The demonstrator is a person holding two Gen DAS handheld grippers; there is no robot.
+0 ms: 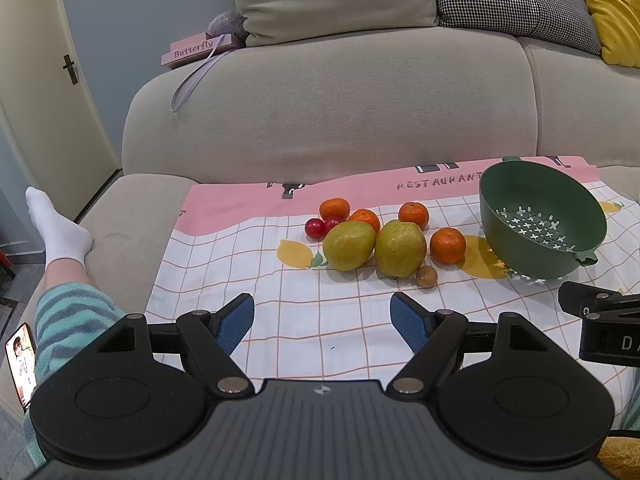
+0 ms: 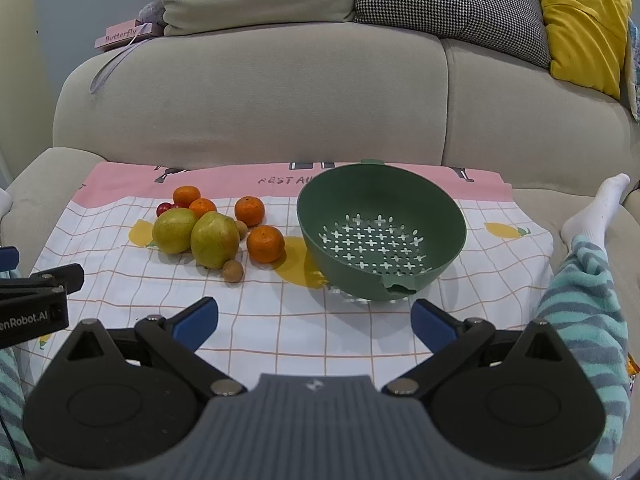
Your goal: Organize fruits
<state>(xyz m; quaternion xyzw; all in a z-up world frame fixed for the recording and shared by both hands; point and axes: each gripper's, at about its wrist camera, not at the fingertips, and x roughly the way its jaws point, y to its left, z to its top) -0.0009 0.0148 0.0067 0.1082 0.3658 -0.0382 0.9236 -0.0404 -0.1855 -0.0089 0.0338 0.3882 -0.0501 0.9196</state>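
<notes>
1. At far left, pink "Butterfly" box (image 1: 197,50) parked on the sofa arm, well apart from the work.
2. Left gripper (image 1: 322,320) hovering over the checked cloth (image 1: 280,312), tongs spread wide, pinching nothing; probably poised for the fruit pile ahead.
3. Heaped together mid-cloth, apparently for easy reach: cherry tomatoes (image 1: 315,227), two green pears (image 1: 349,246), four mandarins (image 1: 447,245), small brown fruit (image 1: 426,276) just beside the right-hand pear. None in the bowl yet.
4. "RESTAURANT" printed along the cloth's pink band.
5. Green colander (image 2: 382,236) right of the pile, tilted toward the cameras, empty; likely the destination.
6. Right gripper (image 2: 314,322) low before the colander, tongs likewise spread, empty.
</notes>
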